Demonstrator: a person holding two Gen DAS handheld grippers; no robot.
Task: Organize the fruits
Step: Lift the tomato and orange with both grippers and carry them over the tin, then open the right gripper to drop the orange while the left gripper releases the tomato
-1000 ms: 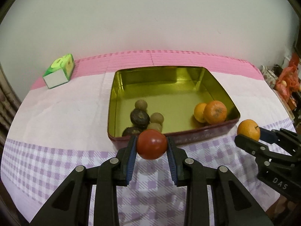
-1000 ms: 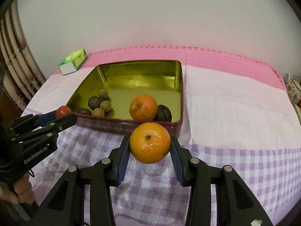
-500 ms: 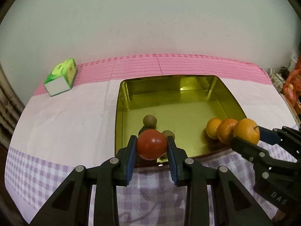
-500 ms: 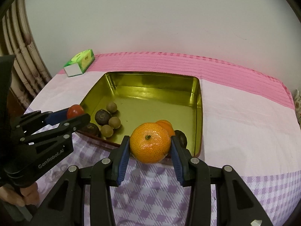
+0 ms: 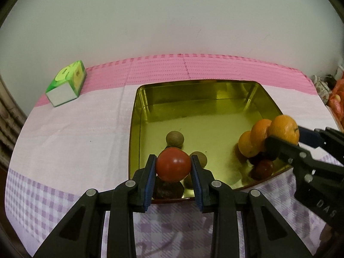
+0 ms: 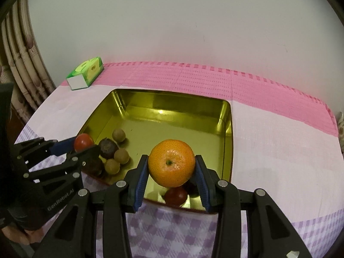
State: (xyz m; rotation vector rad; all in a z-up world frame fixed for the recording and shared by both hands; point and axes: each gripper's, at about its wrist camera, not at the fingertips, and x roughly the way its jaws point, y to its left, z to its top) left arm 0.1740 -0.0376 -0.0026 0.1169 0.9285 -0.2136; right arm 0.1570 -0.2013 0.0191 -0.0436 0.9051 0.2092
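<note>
Most fruit already lies inside the gold tin [image 5: 137,116]. The left hand-held gripper [image 5: 173,165], clamped on a tomato [image 5: 173,163], and the right hand-held gripper [image 6: 171,166], clamped on an orange [image 6: 171,163], hover over its near edge; both remain to be released.

- I see a glossy red tomato [image 5: 173,164] clamped at lower centre, over the gold tin's [image 5: 193,90] near edge.
- I see a dimpled mandarin [image 6: 171,166], stem toward me, pinched above the tin's right corner.
</note>
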